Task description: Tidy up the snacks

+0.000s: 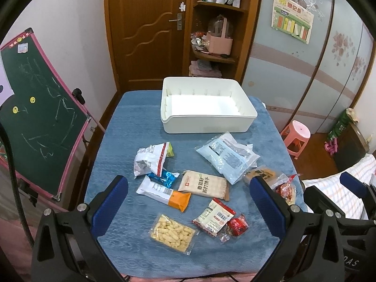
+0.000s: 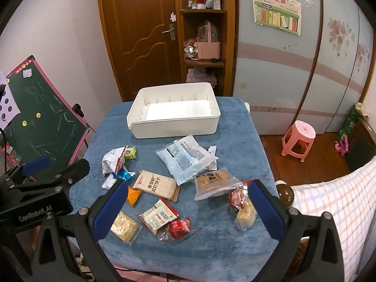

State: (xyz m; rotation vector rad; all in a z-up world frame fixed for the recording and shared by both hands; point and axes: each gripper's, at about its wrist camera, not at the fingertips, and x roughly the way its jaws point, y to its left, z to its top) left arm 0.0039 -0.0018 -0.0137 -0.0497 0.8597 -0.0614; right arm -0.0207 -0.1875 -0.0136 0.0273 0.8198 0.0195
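Both my left hand-held gripper and right hand-held gripper hung spread and empty above the snacks scattered on the tabletop; I judged one flat packet, pinched by its edge, should go first into the white bin.

white bin | blue cloth | pale-blue pouch | pink stool

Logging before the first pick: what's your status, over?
Left gripper open, right gripper open, both empty above the table. White bin empty; snack packets all loose on blue cloth. Nothing blocking the bin.
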